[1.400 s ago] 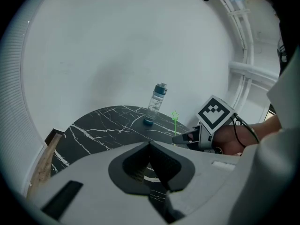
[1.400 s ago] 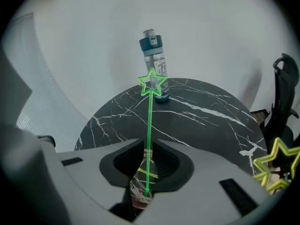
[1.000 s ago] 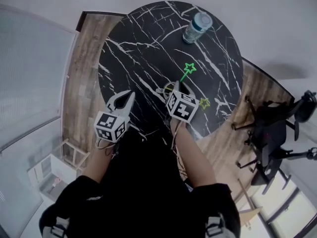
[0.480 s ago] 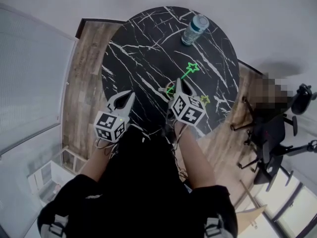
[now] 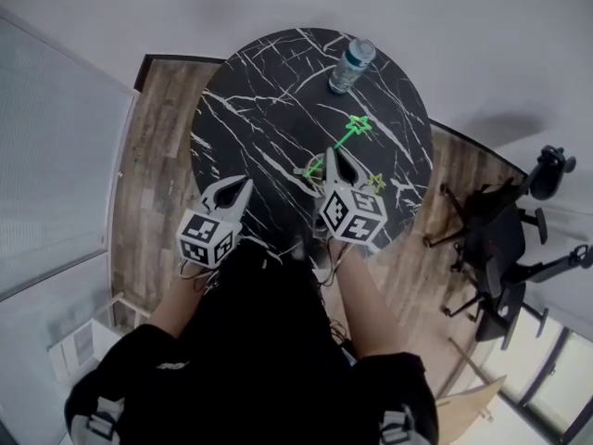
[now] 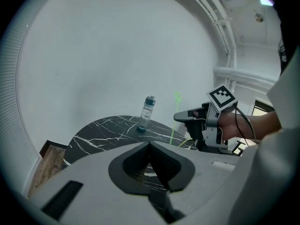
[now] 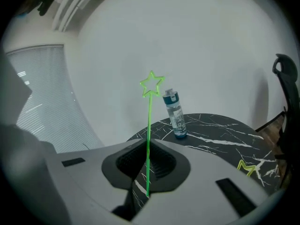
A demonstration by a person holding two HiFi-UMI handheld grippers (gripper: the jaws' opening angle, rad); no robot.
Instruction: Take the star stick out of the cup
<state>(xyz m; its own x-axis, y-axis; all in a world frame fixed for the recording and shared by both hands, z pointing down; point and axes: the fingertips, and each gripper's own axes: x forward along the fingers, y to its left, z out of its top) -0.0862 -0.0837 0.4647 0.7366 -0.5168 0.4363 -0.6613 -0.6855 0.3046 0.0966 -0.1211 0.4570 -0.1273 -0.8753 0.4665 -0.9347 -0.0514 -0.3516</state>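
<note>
The green star stick (image 7: 149, 125) stands upright between my right gripper's (image 7: 146, 146) jaws, which are shut on its lower shaft. Its star (image 5: 359, 125) points toward the bottle. In the head view the right gripper (image 5: 335, 158) hovers over the near right part of the black marble table (image 5: 259, 109). A small greenish rim (image 5: 310, 169) just left of its fingers may be the cup; most of it is hidden. My left gripper (image 5: 233, 185) hangs at the table's near edge, shut and empty. From the left gripper (image 6: 150, 145) view, the stick (image 6: 174, 121) rises at the right gripper's fingertips.
A water bottle (image 5: 344, 64) stands at the table's far side. A yellow star stick (image 5: 377, 182) lies on the table right of the right gripper. Black office chairs (image 5: 500, 239) stand on the wooden floor to the right. A white wall is behind the table.
The right gripper and the green stick have shifted a little right and toward the bottle. The left gripper has hardly moved. The head camera has drifted.
</note>
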